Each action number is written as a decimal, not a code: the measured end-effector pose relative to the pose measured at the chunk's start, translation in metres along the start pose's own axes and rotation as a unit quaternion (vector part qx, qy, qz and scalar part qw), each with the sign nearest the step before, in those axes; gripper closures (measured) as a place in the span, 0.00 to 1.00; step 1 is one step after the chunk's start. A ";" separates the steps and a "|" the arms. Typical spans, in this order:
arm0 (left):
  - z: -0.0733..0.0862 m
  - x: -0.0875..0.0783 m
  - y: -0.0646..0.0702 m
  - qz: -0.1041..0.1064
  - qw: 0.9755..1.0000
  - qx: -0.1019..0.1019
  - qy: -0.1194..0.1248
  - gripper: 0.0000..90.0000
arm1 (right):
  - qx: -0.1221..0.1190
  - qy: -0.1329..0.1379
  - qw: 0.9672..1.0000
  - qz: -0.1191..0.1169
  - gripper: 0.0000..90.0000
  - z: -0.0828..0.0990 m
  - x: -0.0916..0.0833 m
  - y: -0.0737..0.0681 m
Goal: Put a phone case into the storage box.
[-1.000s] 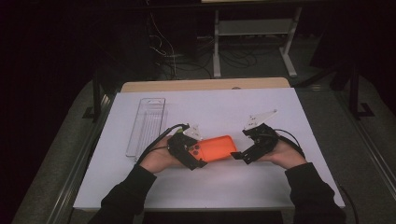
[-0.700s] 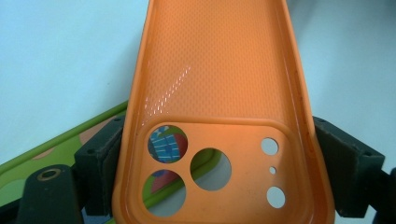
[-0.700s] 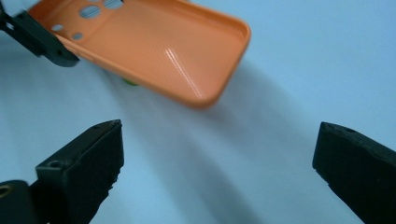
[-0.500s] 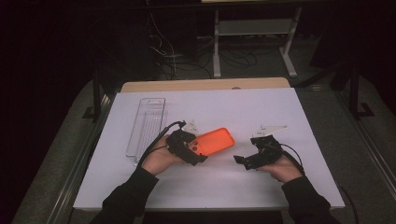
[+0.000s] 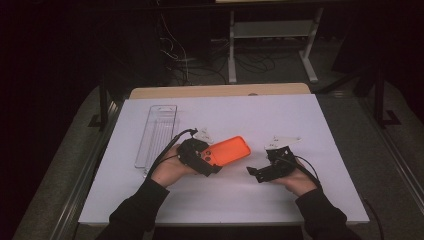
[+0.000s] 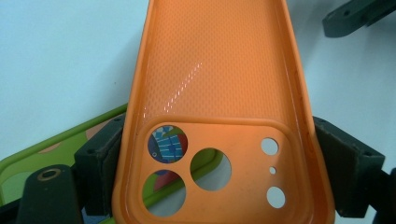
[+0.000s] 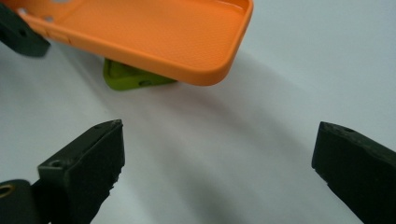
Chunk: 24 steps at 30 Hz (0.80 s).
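An orange phone case [image 5: 231,150] is held by its camera-hole end, hollow side up, in my left gripper [image 5: 212,161], which is shut on it. In the left gripper view the two jaws press the orange case [image 6: 215,84] from both sides, and a green phone case [image 6: 32,158] lies under it on the table. My right gripper [image 5: 256,173] rests low near the front, a short way right of the case, open and with nothing in it. In the right gripper view the orange case [image 7: 149,32] hovers ahead of my right gripper [image 7: 222,140], above the green case [image 7: 128,77].
A clear plastic tray [image 5: 157,134] lies lengthwise at the left of the white table top [image 5: 320,120]. A wooden edge [image 5: 220,91] runs along the back. Beyond it the floor holds cables and a white frame stand [image 5: 270,30].
My right gripper has come off the orange case's right end and drawn back to the right and down, toward the front edge. The left gripper still holds the case, now tilted a little.
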<state>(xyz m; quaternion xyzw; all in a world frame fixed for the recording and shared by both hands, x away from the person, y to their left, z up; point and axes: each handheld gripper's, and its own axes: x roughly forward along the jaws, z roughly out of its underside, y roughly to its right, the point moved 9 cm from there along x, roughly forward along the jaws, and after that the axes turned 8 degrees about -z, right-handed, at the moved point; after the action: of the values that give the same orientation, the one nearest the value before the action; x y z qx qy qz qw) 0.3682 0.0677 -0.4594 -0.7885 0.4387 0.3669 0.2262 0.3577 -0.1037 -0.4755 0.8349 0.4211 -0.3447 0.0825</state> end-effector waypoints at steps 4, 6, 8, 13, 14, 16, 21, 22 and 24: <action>0.000 0.000 0.000 0.001 1.000 0.002 -0.002 0.17 | -0.030 -0.010 0.999 0.016 0.02 0.000 0.002 -0.002; 0.000 0.000 0.001 0.002 1.000 0.002 -0.002 0.17 | -0.053 -0.018 0.998 0.027 0.02 0.000 0.002 -0.002; 0.001 0.000 0.001 0.003 1.000 0.004 -0.003 0.17 | -0.067 -0.023 0.997 0.034 0.02 -0.001 0.002 -0.003; 0.001 0.000 0.001 0.004 1.000 0.005 -0.003 0.17 | -0.100 -0.033 0.993 0.048 0.02 -0.002 0.001 -0.005; 0.001 0.000 0.001 0.004 1.000 0.005 -0.003 0.17 | -0.106 -0.037 0.992 0.052 0.02 -0.001 0.000 -0.005; 0.001 0.000 0.001 0.004 1.000 0.003 -0.003 0.17 | -0.118 -0.037 0.991 0.059 0.02 -0.002 -0.001 -0.005; 0.001 0.000 0.001 0.005 1.000 0.004 -0.004 0.17 | -0.161 -0.046 0.982 0.083 0.02 -0.002 -0.001 -0.004; 0.001 0.000 0.001 0.005 1.000 0.005 -0.005 0.17 | -0.168 -0.047 0.981 0.085 0.02 -0.002 -0.001 -0.005; 0.001 0.000 0.000 0.004 1.000 0.012 -0.004 0.17 | -0.183 -0.048 0.977 0.094 0.02 -0.003 -0.001 -0.005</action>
<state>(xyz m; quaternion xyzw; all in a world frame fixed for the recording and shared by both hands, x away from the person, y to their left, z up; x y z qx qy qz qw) 0.3678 0.0684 -0.4601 -0.7822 0.4455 0.3661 0.2360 0.3555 -0.0999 -0.4722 0.8241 0.3920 -0.2922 0.2859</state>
